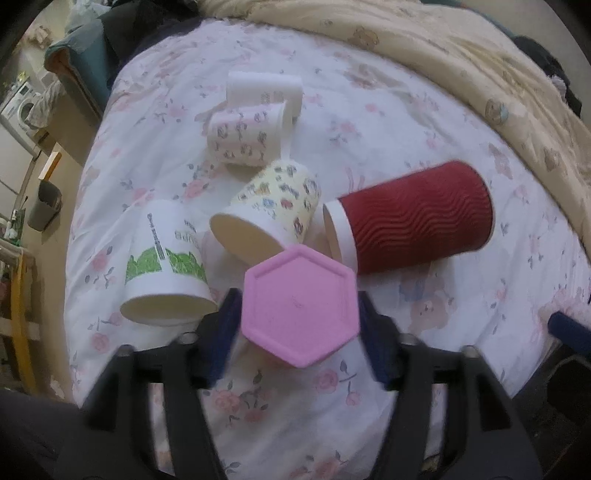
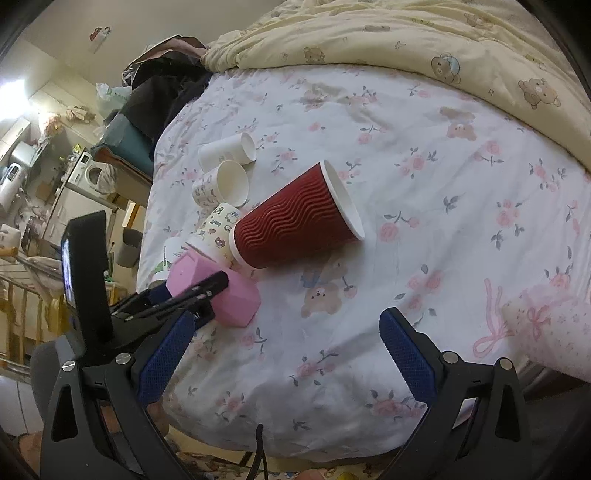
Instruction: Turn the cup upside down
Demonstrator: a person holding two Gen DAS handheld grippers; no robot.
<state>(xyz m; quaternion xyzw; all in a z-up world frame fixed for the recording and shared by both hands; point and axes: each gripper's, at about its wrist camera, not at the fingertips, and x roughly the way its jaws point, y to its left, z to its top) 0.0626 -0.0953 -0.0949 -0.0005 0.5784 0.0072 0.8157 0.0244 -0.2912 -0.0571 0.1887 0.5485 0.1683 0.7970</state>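
Observation:
A pink hexagonal cup (image 1: 301, 304) lies on the flowered bedsheet, its flat base facing the left wrist camera. My left gripper (image 1: 295, 332) has its blue pads on either side of the cup and is shut on it. In the right wrist view the same pink cup (image 2: 221, 295) shows at the left with the left gripper's finger across it. My right gripper (image 2: 284, 354) is open and empty above the sheet, to the right of the pink cup.
Several paper cups lie on their sides behind the pink cup: a red ribbed one (image 1: 413, 218), a cream patterned one (image 1: 269, 210), a white one with green print (image 1: 166, 258), and two small white ones (image 1: 251, 129). A cream quilt (image 2: 406, 33) is bunched at the far side. The bed's edge is at the left.

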